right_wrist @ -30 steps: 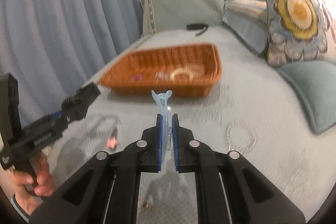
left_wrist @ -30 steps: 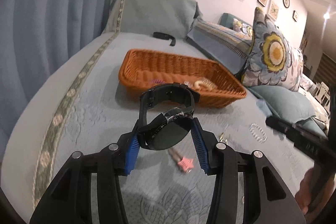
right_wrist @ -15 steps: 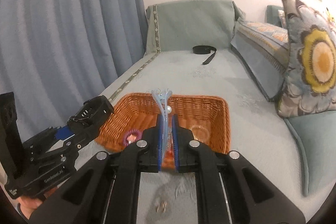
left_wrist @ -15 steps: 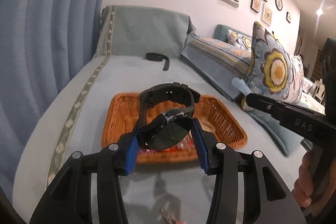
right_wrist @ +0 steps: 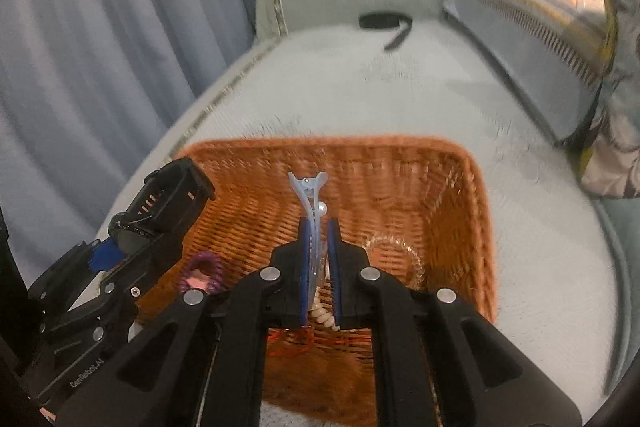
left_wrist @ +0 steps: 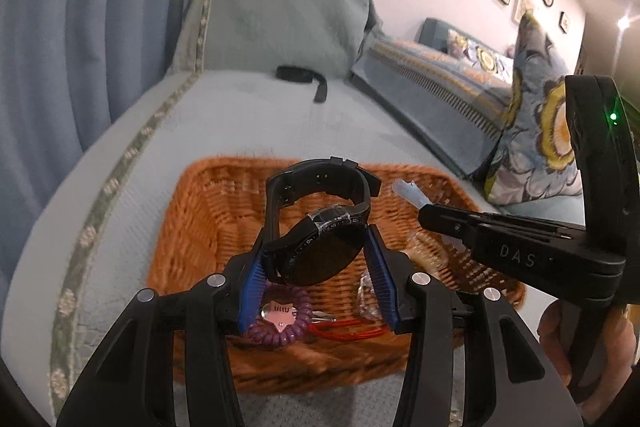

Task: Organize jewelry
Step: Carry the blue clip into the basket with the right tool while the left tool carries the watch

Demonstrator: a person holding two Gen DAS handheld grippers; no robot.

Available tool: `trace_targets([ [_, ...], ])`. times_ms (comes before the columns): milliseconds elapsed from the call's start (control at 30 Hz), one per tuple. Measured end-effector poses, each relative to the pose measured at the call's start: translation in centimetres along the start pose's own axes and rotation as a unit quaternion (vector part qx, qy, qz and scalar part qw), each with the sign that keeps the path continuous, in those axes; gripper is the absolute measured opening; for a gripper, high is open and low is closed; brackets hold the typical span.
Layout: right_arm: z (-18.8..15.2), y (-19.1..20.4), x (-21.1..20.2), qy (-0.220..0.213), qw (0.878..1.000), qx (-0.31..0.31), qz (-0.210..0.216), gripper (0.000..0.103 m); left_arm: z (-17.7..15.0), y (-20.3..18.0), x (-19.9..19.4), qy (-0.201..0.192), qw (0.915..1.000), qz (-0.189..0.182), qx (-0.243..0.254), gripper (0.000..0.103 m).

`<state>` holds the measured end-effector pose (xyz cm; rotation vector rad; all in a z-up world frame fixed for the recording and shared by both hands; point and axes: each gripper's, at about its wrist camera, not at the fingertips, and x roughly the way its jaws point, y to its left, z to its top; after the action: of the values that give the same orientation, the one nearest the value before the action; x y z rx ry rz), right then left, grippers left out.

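The watch (left_wrist: 320, 247) sits pinched between the left gripper (left_wrist: 320, 259)'s blue pads, now hanging right over the basket (left_wrist: 192, 227). A second ago the basket was still well ahead, so both hands have carried their loads in and the drop looks close. The right gripper (right_wrist: 319, 259) has its jaws squeezed on a pale blue hair clip (right_wrist: 310, 195), also above the basket's inside. Already in there: a purple coil tie (left_wrist: 280, 319), a red cord (left_wrist: 344, 331), and what's probably a clear beaded bracelet (right_wrist: 394, 255), it's blurry. Both grippers point forward and tilt down, side by side, left one slightly ahead.
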<state>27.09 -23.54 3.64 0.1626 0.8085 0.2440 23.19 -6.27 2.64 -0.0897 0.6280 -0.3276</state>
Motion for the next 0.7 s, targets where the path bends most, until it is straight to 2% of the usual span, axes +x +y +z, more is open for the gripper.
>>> trace_targets([
  [200,-0.8,-0.6,2.2,0.031,0.999,0.001,-0.011,0.007,-1.0,0.4,1.8,0.022,0.9997,0.009,0.002,0.045],
  [333,-0.9,-0.3,2.5,0.032,0.999,-0.005,-0.012,0.007,-1.3,0.7,1.9,0.033,0.9994,0.005,-0.002,0.051],
  [700,-1.5,-1.1,-0.7,0.027,1.000,0.016,-0.001,0.008,-1.1,0.6,-3.2,0.007,0.9997,-0.020,-0.010,0.056],
])
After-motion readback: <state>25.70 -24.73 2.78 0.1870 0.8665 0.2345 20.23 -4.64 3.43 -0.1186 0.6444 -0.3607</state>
